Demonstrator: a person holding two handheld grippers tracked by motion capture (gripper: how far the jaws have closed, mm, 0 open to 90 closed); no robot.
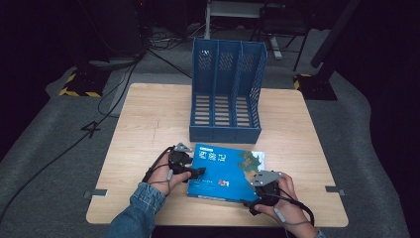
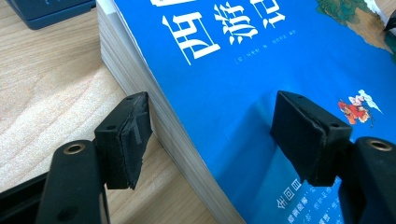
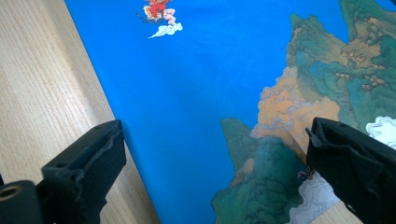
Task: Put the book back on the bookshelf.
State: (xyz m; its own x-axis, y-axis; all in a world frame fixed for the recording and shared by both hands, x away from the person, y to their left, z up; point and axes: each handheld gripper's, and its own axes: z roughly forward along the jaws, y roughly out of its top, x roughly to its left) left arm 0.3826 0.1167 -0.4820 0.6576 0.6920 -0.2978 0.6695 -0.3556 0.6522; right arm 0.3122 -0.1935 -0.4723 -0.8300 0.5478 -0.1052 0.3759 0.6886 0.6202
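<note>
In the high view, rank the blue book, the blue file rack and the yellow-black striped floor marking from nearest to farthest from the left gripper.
1. Blue book: at the left gripper's jaws, on its right.
2. Blue file rack: beyond the book, mid-table.
3. Yellow-black striped floor marking: off the table, far left.

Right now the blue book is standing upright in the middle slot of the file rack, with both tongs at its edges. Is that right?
Not quite. The blue book lies flat on the table, in front of the file rack, whose slots look empty in the high view. The rest holds: the left tongs are at its left edge and the right tongs at its near right corner.
</note>
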